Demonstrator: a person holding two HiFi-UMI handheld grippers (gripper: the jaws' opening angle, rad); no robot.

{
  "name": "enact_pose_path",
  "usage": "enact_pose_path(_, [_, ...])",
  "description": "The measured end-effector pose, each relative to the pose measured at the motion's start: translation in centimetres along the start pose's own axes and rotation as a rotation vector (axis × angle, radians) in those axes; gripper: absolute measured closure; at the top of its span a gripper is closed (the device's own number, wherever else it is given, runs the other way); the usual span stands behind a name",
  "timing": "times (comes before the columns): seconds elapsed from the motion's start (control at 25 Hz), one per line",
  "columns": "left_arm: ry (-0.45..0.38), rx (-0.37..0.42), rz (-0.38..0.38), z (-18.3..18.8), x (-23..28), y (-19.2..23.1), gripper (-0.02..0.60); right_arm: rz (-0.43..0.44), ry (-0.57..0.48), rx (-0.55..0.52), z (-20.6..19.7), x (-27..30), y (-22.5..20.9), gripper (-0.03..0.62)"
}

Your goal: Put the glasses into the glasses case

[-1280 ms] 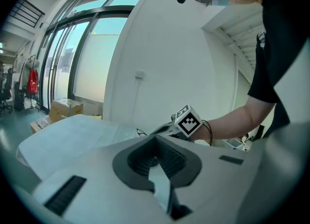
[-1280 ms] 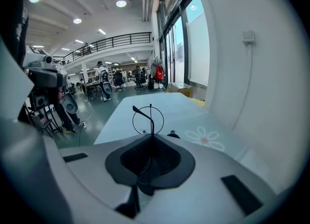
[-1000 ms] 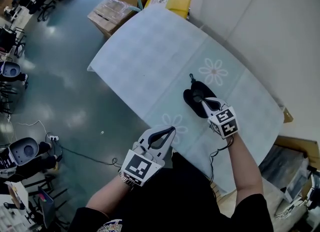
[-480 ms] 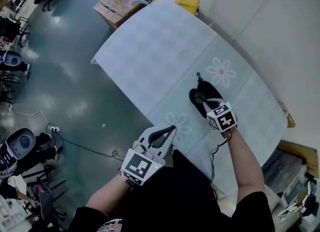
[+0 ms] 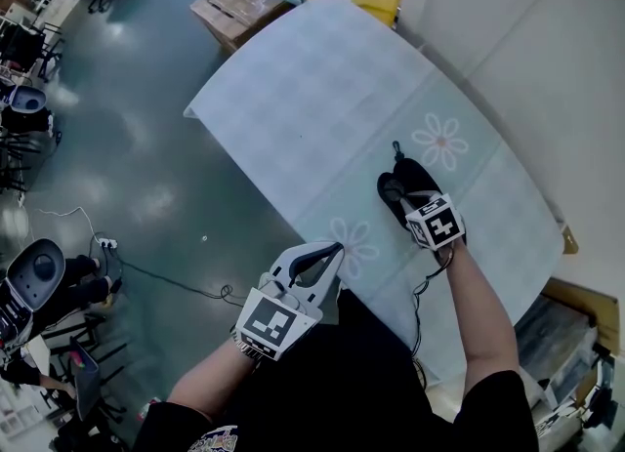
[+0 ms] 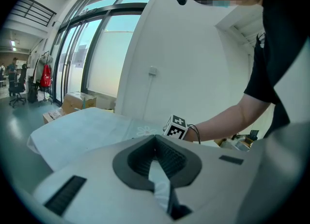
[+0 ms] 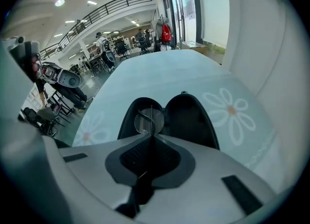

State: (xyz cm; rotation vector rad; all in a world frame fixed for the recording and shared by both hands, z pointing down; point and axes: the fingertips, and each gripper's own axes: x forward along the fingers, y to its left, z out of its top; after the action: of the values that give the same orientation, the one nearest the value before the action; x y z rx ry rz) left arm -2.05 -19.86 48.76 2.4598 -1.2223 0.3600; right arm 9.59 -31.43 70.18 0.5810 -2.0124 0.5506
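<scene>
Glasses (image 7: 149,120) pinched in closed right fingers (image 7: 169,160), over open case (image 7: 191,119) on worktop (image 7: 160,73). Left fingers (image 6: 177,157) closed, empty, away from it. Lower slowly, lay flat inside, then let go.

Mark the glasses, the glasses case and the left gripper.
glasses (image 7: 149,119): right gripper view, the round lens.
glasses case (image 7: 190,120): right gripper view, inside of its empty half.
left gripper (image 5: 338,247): head view, between its closed fingertips.

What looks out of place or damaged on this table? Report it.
Nothing stands out. The glasses case lies open on the table; the right gripper, shut on the glasses, holds them at it. No spill or damage shows.
</scene>
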Motion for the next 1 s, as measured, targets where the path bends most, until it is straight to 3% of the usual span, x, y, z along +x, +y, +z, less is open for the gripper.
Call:
enact_pose_path(0.48, [-0.014,0.003,0.002,0.4,-0.7,0.1,0.554,0.007,0.026,-0.002,0.0,-0.1,0.5,0.540])
enact_pose_path(0.6, [-0.019,0.007,0.004,0.4,-1.0,-0.2,0.554,-0.006,0.016,-0.007,0.0,-0.5,0.6,0.514])
enact_pose_path(1.0, [-0.043,0.022,-0.012,0.5,-2.8,-0.5,0.554,-0.056,-0.065,-0.007,1.7,-3.0,1.8,0.513])
